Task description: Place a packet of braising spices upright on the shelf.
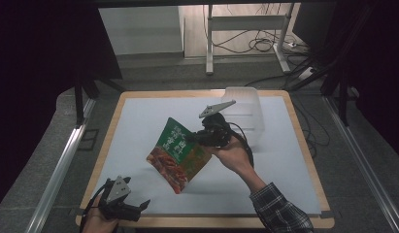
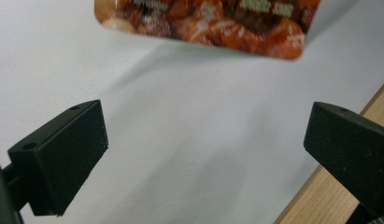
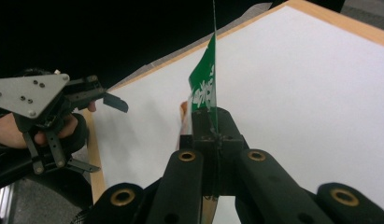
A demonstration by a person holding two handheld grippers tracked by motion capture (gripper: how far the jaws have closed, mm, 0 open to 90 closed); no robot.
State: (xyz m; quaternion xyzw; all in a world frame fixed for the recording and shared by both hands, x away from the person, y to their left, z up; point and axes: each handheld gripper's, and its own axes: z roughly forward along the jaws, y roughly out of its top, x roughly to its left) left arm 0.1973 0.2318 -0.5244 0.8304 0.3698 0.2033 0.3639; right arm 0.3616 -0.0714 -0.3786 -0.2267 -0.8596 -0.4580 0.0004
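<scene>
The right gripper (image 1: 199, 137) has its jaws pinched tight on the top edge of a green and red food packet (image 1: 177, 154), holding it up off the white mat (image 1: 139, 126) at mid-table. Seen from the right gripper view, the packet (image 3: 203, 88) runs edge-on straight out from the closed jaws, so the grip is on the thin seam, likely because that flat strip is the easiest part to clamp. The packet hangs tilted, its lower corner pointing toward 6 o'clock and apparently clear of the mat. Over at 7 o'clock, near the table's wooden edge (image 1: 211, 222), the left gripper (image 1: 139, 206) waits with jaws spread wide and nothing between them; its own view shows the packet's bottom edge (image 2: 203, 28) ahead. A clear plastic bin (image 1: 245, 114) sits at 1 o'clock, probably the packet's destination.
</scene>
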